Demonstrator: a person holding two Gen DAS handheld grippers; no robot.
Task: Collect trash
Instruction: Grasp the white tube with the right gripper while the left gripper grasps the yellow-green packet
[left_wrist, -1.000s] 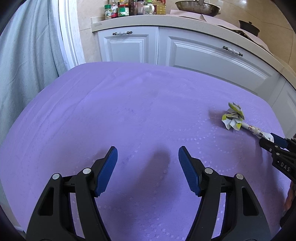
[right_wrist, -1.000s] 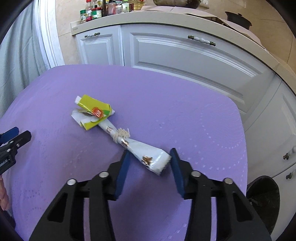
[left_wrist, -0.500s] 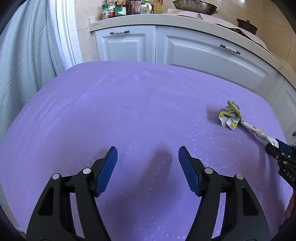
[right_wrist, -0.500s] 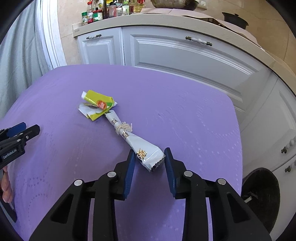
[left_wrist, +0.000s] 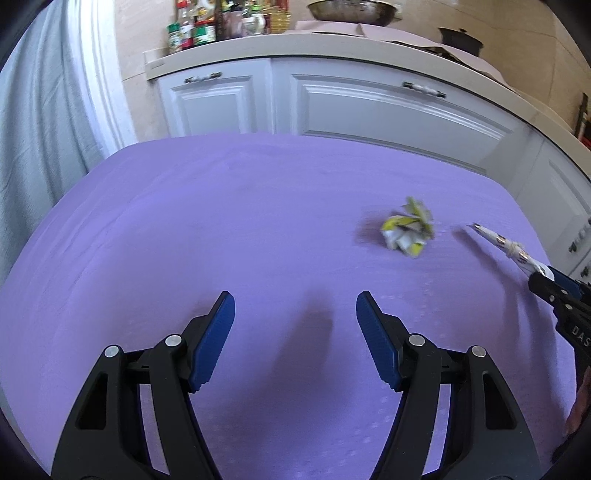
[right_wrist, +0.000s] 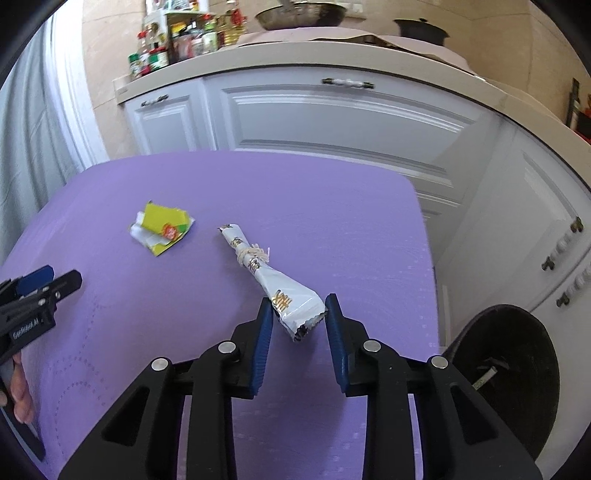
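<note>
Looking through the left wrist, I saw my left gripper (left_wrist: 295, 317) wide open, empty, while the crumpled wrapper (left_wrist: 406, 232) lay alone on the cloth (left_wrist: 184, 221).

Right wrist: my right gripper (right_wrist: 298, 314) had just closed on the twisted wrapper (right_wrist: 273, 277) and lifted it away (bin (right_wrist: 517, 373) next, probably).

The left gripper (right_wrist: 44, 280) reads "GenRobot.AI"; the right gripper (left_wrist: 546, 280) shows "DAS", seemingly cut off at the frame edge.
</note>
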